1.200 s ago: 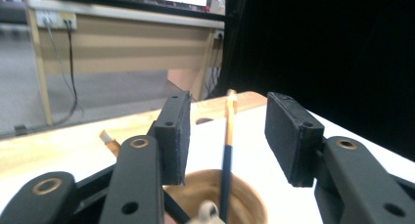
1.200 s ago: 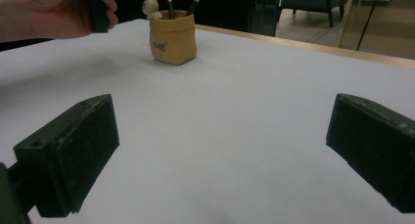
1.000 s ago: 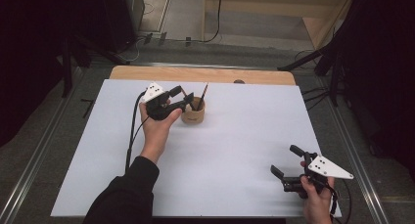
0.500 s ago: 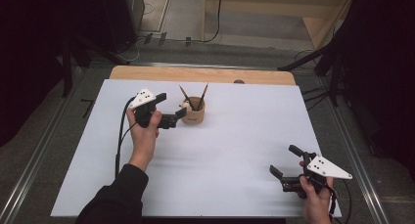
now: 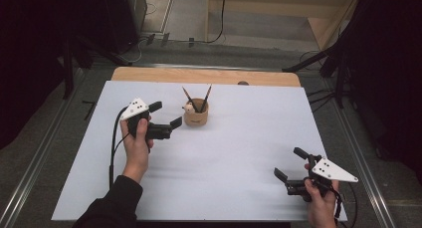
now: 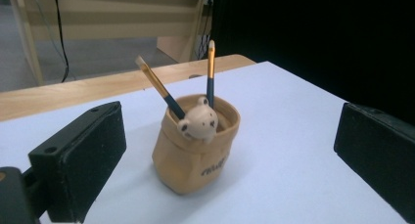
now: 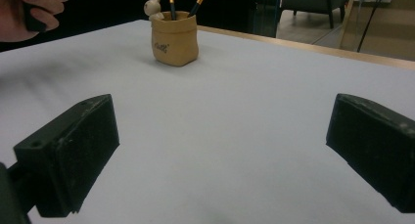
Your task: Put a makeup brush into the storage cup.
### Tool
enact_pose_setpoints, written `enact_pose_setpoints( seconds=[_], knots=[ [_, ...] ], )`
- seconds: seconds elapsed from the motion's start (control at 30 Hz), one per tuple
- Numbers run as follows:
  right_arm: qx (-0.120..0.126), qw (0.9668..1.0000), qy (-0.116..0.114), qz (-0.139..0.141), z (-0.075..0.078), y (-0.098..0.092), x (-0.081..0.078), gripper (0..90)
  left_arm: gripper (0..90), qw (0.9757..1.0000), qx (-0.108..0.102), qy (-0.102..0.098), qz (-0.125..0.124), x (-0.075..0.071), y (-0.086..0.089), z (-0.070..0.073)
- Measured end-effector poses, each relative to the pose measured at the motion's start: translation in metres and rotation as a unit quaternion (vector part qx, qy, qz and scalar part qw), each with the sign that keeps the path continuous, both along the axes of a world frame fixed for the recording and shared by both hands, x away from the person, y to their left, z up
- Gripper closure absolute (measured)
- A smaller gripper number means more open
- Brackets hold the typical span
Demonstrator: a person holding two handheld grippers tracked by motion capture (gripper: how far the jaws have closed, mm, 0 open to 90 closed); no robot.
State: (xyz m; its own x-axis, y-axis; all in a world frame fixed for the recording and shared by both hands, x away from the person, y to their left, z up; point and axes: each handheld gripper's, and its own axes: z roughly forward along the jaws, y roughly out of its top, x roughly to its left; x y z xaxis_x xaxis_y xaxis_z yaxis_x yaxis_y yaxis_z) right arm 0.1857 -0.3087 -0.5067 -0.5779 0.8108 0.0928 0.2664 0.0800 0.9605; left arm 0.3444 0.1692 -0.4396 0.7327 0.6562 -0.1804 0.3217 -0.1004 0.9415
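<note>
Drawn back leftward off the pen pot (image 5: 196, 114), left gripper (image 5: 165, 120) just opened and empty, pot now just right of it, upright; right gripper (image 5: 289, 164) spread empty, near-right, well apart.

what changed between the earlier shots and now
The left gripper let go of the pencil cup, its jaws just opened, and it drew back to the left, clear of it. The cup, its two pencils and the right gripper kept their places.

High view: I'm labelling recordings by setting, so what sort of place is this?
Probably a lab or workshop recording station: a white-covered table, dark curtains around it, cables on the bare floor.
</note>
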Motion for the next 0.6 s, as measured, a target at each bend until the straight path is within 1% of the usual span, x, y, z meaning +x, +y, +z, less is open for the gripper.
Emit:
enact_pose_setpoints(
  seconds=[0.17,0.33,0.47,0.53,0.6],
  knots=[
    [-0.001,1.0000,0.002,0.000,0.000,0.001,0.000,0.0,0.0,1.0000,0.000,-0.001,0.002,-0.008,0.006,-0.005],
    [-0.002,1.0000,0.001,0.002,0.000,0.002,0.000,0.0,0.0,0.9999,-0.009,0.003,0.006,-0.014,0.014,-0.008],
    [-0.002,1.0000,0.001,0.001,-0.001,0.002,0.001,0.0,0.0,1.0000,-0.005,0.003,0.007,-0.019,0.019,-0.011],
    [-0.002,1.0000,0.001,0.001,-0.001,0.002,0.001,0.0,0.0,0.9999,-0.011,0.006,0.011,-0.022,0.024,-0.012],
    [-0.001,1.0000,0.001,0.001,-0.001,0.002,0.001,0.0,0.0,0.9998,-0.012,0.005,0.013,-0.024,0.027,-0.013]
  ],
)
